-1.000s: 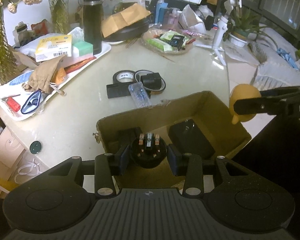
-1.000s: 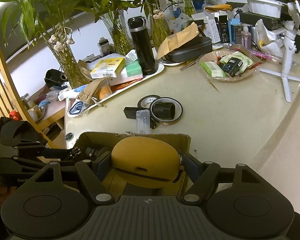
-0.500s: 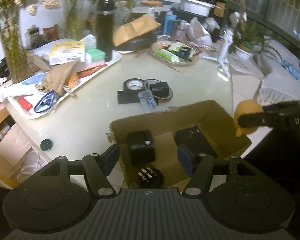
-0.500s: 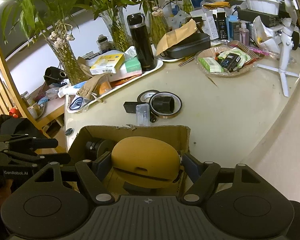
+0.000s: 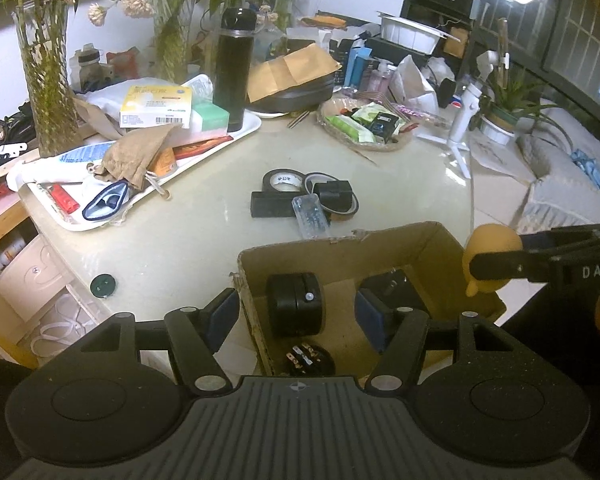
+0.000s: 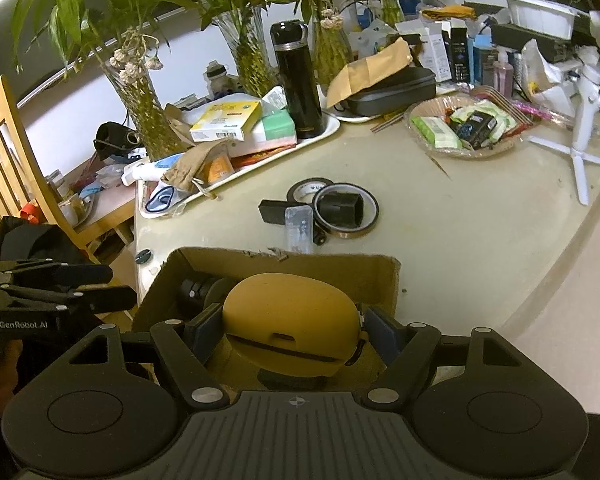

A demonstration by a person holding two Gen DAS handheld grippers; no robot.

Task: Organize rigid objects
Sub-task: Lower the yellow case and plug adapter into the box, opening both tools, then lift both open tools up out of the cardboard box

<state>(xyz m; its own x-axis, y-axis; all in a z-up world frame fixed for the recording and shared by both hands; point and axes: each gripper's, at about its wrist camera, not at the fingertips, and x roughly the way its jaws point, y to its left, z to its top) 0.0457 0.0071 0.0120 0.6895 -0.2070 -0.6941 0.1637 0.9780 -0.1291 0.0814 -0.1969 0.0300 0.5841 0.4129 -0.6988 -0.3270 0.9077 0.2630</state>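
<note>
A cardboard box (image 5: 380,248) sits at the near edge of the pale table (image 5: 188,248), and everything here is placed relative to it. The left gripper (image 5: 296,314) hangs over the box's left wall with its jaws spread and nothing between the pads; one finger is outside the wall, the other inside the box. Inside the box, a black cylinder (image 5: 296,304) stands against the left wall, a round plug (image 5: 309,360) lies at the near end with its metal prongs up, and a black block (image 5: 396,288) sits toward the right side. The right gripper (image 6: 294,330) is over the near end of the box, its pads pressed on both sides of a yellow case (image 6: 292,328); from the left wrist view the case (image 5: 492,258) shows just off the box's right wall, held above the rim. Just beyond the box's far wall lies a small cluster: a clear case (image 5: 311,216) nearest the rim, a black bar (image 5: 270,204) beside it, a black tape roll (image 5: 284,180) behind, and a thin tape ring (image 5: 334,198) with a small black cube inside it. Farther beyond and to the left of the box is a white tray (image 5: 140,184) crowded with packets and a black flask (image 5: 234,68). Beyond the box to the right stands a basket (image 5: 364,128) of sachets. A small dark green cap (image 5: 102,285) lies on the table left of the box, near the edge.
</note>
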